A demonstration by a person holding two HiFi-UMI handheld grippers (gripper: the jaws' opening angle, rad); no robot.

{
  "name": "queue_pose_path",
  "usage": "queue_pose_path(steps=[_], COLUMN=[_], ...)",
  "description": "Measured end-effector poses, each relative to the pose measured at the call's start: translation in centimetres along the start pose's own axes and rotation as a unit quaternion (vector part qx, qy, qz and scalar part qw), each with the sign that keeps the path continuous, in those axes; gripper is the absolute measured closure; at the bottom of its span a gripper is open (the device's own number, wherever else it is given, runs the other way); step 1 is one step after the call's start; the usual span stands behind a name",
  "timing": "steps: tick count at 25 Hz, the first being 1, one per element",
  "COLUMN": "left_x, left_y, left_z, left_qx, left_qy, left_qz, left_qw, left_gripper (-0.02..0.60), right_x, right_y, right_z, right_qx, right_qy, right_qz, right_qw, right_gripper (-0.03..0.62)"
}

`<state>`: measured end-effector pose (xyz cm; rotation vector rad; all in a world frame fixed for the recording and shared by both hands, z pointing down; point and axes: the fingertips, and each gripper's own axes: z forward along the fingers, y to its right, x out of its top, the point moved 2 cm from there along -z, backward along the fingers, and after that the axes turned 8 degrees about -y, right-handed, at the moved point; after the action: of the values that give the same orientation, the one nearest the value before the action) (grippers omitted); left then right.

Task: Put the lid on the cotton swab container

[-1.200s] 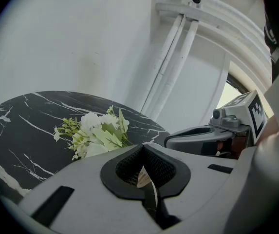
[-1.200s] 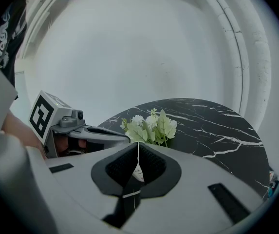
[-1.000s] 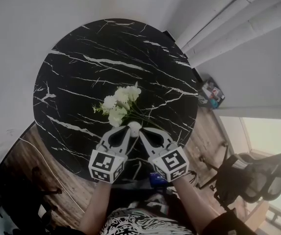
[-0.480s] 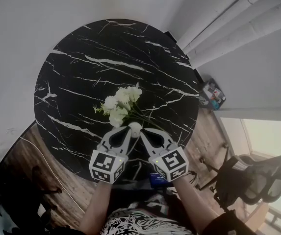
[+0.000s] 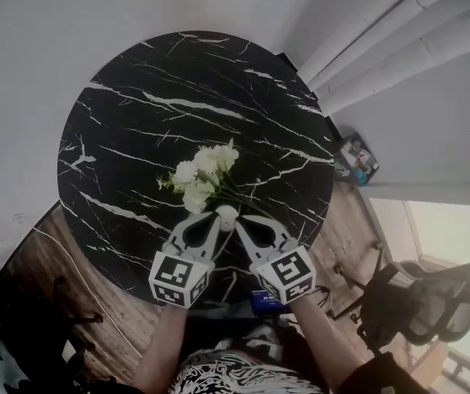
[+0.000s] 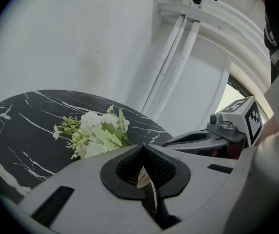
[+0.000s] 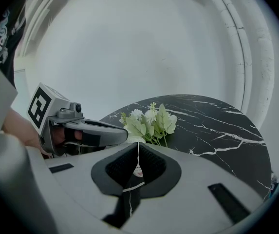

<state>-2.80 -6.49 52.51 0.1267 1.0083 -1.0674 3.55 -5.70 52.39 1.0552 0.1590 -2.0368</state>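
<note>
Head view: cotton swab container point(image 5: 225, 213), only its small white round top showing, sits near table point(image 5: 120, 138) edge, just beside flowers point(image 5: 202, 175). Left gripper point(image 5: 216, 217) and right gripper point(image 5: 236, 220) tips meet over it from either side, equally near. Both jaw pairs pressed together.

Round black marble bench point(image 5: 128, 105) carries white flowers point(image 5: 202, 173) at its centre. A black chair point(image 5: 415, 302) stands on the wooden floor point(image 5: 345, 220).

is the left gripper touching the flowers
Cannot tell. In the head view the left gripper ends right beside the flowers; neither a gap nor contact shows plainly.
</note>
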Motion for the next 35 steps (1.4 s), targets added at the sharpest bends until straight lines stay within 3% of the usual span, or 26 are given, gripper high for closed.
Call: queue_pose_path(steps=[9,20,35], left_x=[0.0,1.1,4.2], left_y=[-0.1,0.3,1.9], left_z=[0.1,-0.5,-4.6], left_qx=[0.003,0.020,0.056], left_qy=[0.002,0.004,0.057], left_qz=[-0.002,0.029,0.069], left_qw=[1.0000,0.9994,0.9944], left_gripper=[0.568,0.568,0.568], right_x=[0.0,0.7,2.5], right_y=[0.0,0.8,-0.5], right_z=[0.2,-1.1,-5.7], right_qx=[0.006,-0.013,-0.053], right_qy=[-0.002,0.005,0.065], right_qz=[0.001,-0.005,-0.026], right_qw=[1.000,1.000,0.996], right_gripper=[0.576,0.576,0.576])
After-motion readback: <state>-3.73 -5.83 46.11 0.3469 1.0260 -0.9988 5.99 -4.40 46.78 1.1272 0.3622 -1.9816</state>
